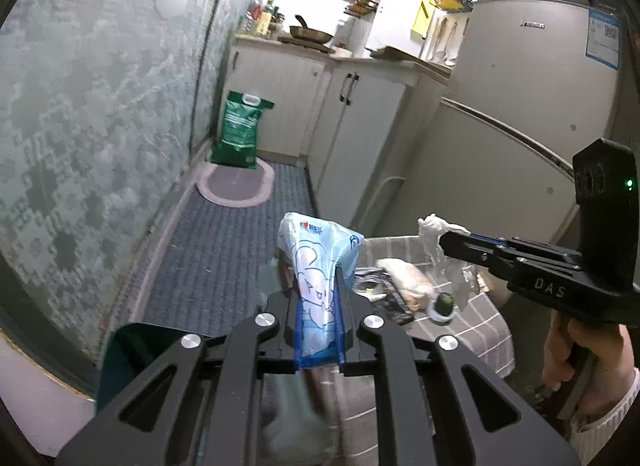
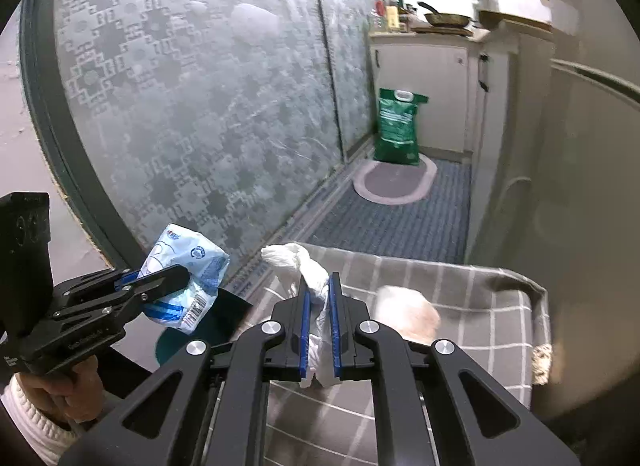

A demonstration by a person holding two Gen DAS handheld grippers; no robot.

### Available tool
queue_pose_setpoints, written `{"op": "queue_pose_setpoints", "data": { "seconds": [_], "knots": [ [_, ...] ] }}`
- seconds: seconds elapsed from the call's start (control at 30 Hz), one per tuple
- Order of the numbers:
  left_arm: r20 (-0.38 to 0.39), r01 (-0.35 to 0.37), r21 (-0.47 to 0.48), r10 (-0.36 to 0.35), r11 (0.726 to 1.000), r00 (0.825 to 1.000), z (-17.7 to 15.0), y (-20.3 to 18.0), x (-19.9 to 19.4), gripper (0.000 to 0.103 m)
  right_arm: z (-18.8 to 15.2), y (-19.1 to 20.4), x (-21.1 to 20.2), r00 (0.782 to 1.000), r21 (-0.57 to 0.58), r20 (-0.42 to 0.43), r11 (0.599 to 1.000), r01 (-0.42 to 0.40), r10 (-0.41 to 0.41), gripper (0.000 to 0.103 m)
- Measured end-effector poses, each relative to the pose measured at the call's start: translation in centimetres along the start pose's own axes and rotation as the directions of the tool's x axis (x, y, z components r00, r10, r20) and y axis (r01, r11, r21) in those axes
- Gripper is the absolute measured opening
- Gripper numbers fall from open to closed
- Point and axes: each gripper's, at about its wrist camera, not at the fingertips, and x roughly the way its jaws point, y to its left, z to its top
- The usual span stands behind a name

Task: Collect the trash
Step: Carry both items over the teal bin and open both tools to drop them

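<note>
We've got the left gripper (image 1: 320, 298) clenched on a crumpled light-blue-and-white printed plastic wrapper (image 1: 316, 262), pinched low between the blue pads, with most of the wrapper sticking out past the fingertips. The right gripper (image 2: 319, 302) is clamped on a twisted white tissue wad (image 2: 308, 270), its knotted end poking out ahead of the fingertips and a tail hanging below the pads. Both pieces sit up off the surface, held in the air.

Handling, as we judge it: both are very light and soft. The wrapper is thin film, slick and crinkly, so it can slide out of smooth pads; best gripped where it bunches thick, as now. The tissue is limp, compresses to almost nothing, tears if tugged; hold it at the twisted thick part. Neither is fragile.

Below and ahead of the fingers is a grey-and-white checked cloth surface (image 2: 460, 278) with more bits on it: a pale tan crumpled wad (image 1: 408, 278), a small dark green round item in a white cup (image 1: 442, 304), and dark flat packaging (image 1: 384, 298) beside them.

Counts: two grippers, two held trash pieces (one wrapper, one tissue), and roughly three leftovers on the cloth; the blur stops us saying more
</note>
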Motion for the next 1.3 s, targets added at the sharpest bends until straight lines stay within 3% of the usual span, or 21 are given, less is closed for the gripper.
{"op": "queue_pose_setpoints", "data": {
  "seconds": [0.23,0.43,0.77,1.1,1.3],
  "knots": [
    [-0.051,-0.105,-0.028,0.103,0.994,0.993,-1.5,5.1,-0.3,0.014,1.3,4.7,2.0,0.996,-0.034,-0.006,0.995,-0.091,0.091,0.008],
    [-0.144,-0.178,-0.031,0.172,0.983,0.974,-4.7,9.6,0.7,0.014,0.6,9.1,5.3,0.989,-0.082,-0.080,0.988,-0.130,0.123,0.008],
    [-0.278,-0.226,-0.054,0.203,0.973,0.939,-9.1,13.9,2.7,0.014,-0.8,13.5,10.2,0.976,-0.092,-0.173,0.985,-0.149,0.132,0.008],
    [-0.408,-0.252,-0.056,0.208,0.966,0.889,-12.6,16.7,4.1,0.016,-1.8,15.3,14.2,0.961,-0.081,-0.255,0.988,-0.131,0.106,0.008],
    [-0.376,-0.261,-0.061,0.220,0.963,0.900,-12.2,17.4,2.6,0.031,-3.2,16.1,16.8,0.944,-0.090,-0.320,0.989,-0.114,0.080,0.008]
  ]
}}
